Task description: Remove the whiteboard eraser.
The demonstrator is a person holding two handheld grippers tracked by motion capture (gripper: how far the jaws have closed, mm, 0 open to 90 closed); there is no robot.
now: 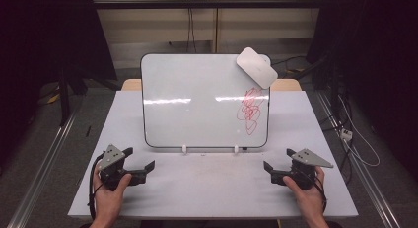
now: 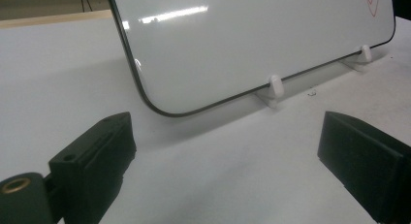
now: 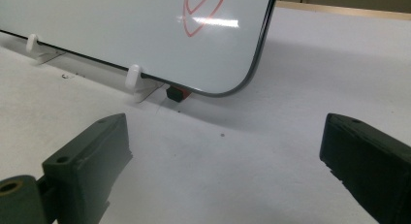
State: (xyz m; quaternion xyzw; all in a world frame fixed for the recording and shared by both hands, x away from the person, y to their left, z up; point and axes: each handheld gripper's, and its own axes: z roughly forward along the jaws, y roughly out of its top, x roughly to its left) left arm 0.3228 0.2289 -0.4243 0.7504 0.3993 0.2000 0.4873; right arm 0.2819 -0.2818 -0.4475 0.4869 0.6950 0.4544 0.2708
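Whiteboard (image 1: 197,99) stood propped on the table (image 1: 212,188), well toward its far side, leaning back with its long axis running left to right and its writing face turned toward the person. Two small white clips (image 1: 184,149) held its lower edge. A red scribble (image 1: 250,110) covered the right part of the face, and a white eraser (image 1: 256,66) sat tilted at the top right corner, touching the board. In the right gripper view a small black and red object (image 3: 175,93) lay just under the board's lower corner; what it was could not be told. Nothing stood between the grippers and the board. The left gripper (image 1: 140,161) rested on the table near its front left, held in a hand, jaws wide apart and empty, aimed inward and toward the board. The right gripper (image 1: 278,160) rested at the front right, likewise wide apart with nothing between its jaws.
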